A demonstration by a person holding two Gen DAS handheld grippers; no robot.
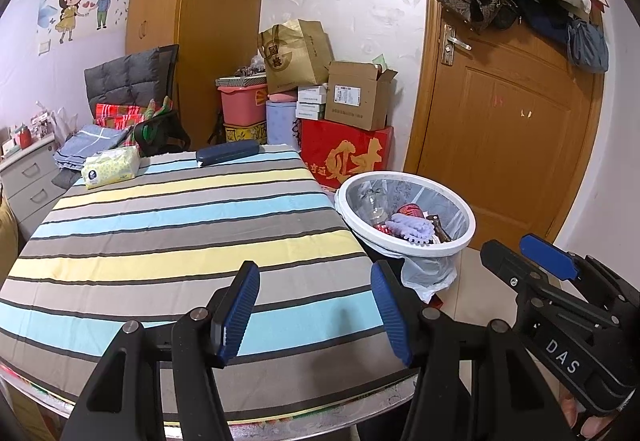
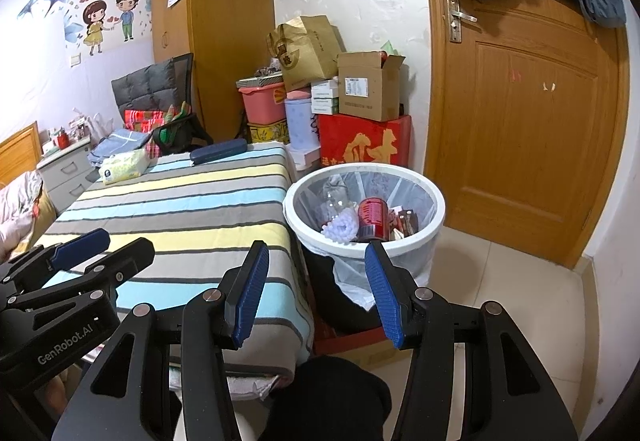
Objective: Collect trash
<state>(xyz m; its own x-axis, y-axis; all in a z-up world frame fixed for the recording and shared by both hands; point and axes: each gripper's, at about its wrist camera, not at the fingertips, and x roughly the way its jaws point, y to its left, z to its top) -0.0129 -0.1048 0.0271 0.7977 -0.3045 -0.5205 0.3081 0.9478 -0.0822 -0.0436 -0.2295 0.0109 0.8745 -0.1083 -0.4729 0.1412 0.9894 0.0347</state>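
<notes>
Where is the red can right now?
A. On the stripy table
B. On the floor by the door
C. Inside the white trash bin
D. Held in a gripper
C: the red can lies inside the white trash bin with other rubbish, beside the stripy table, and both grippers are empty.

Striped tablecloth (image 1: 180, 225), white bin (image 1: 460, 229)
</notes>
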